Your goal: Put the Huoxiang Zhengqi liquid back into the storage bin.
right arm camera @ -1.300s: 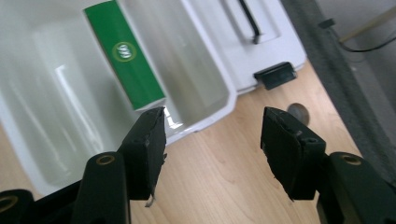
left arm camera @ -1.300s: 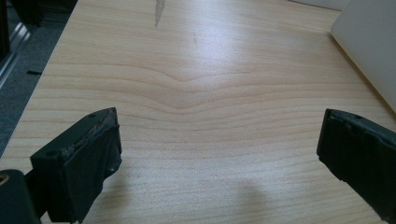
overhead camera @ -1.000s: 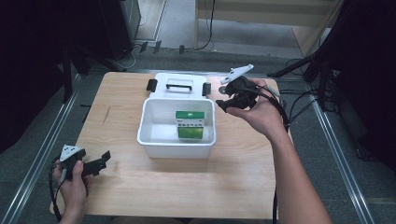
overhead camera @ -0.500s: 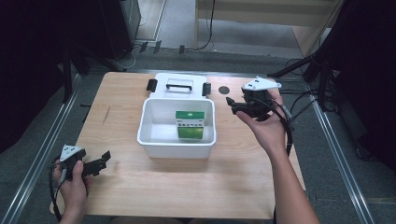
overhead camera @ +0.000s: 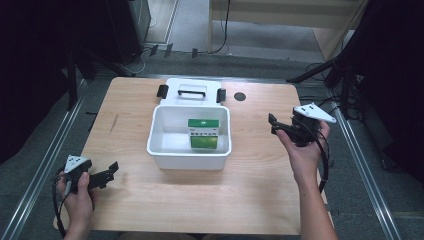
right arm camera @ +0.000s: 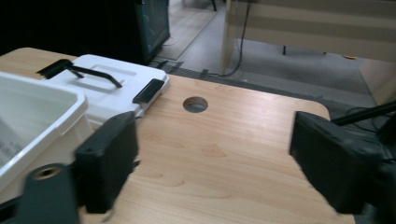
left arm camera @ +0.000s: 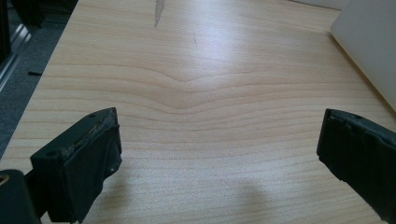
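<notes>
A white bin (overhead camera: 187,161) stands in the middle of the wooden table (overhead camera: 200,200), holding a green and white box (overhead camera: 203,134). Its white lid (overhead camera: 190,100), with a black handle and two black clips, lies flat just behind it. My left gripper (overhead camera: 107,173) rests low at the table's front left corner, open with nothing between its jaws (left arm camera: 219,130). To the right of the bin, my right gripper (overhead camera: 273,125) hovers open and empty, pointing toward the bin. In the right gripper view (right arm camera: 215,135) the bin (right arm camera: 42,121) and the lid (right arm camera: 107,84) sit to the left.
A round hole (overhead camera: 240,96) pierces the table right of the lid, also seen as the hole (right arm camera: 195,104) ahead of the right jaws. The bin's side wall (left arm camera: 373,42) shows at the upper right of the left gripper view. Dark stands and cables surround the table.
My right gripper has drawn back from the lid's right end toward the front and right, ending beside the bin. The left gripper has stayed put.
</notes>
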